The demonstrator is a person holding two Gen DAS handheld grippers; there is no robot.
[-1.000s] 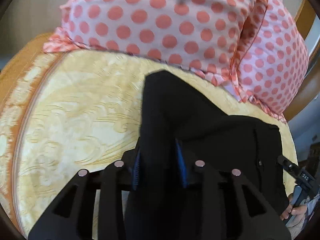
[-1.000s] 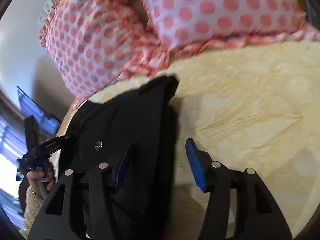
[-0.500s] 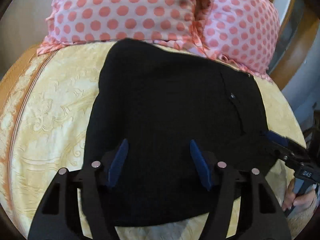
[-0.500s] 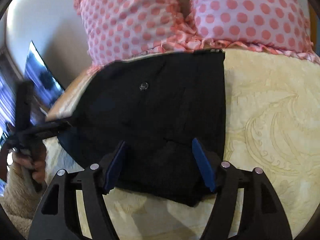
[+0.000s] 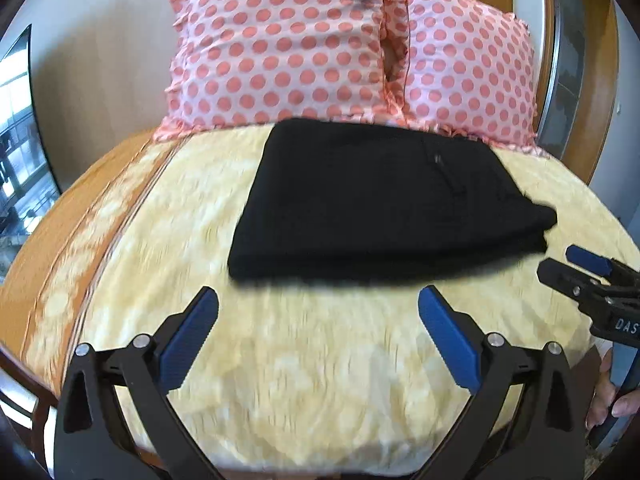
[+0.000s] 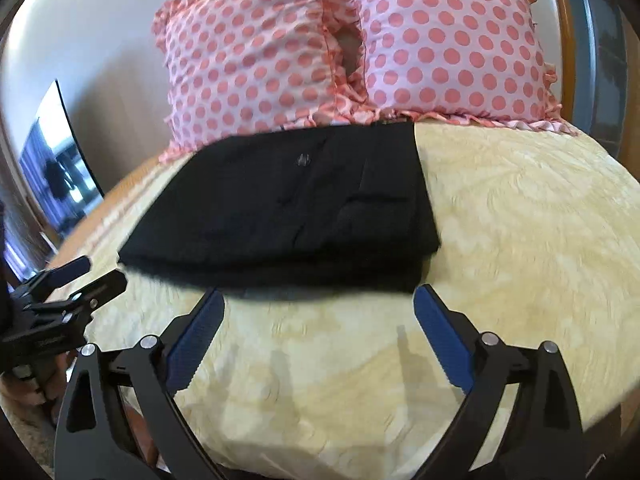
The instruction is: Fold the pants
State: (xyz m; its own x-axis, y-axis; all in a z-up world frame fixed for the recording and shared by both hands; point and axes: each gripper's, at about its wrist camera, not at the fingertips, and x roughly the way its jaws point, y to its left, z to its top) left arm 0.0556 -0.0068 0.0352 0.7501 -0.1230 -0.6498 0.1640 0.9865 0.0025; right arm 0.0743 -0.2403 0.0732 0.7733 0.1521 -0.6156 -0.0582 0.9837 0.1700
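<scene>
Folded black pants lie flat on the bed against the pillows; left gripper and right gripper, jaws just opened wide, empty, near the pants.

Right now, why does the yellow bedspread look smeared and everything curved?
Left wrist view: motion blur streaks the yellow patterned bedspread and the folded black pants' near edge; the fisheye lens bows the bed. Right wrist view: the same, milder; the polka-dot pillows stay fairly sharp.
</scene>
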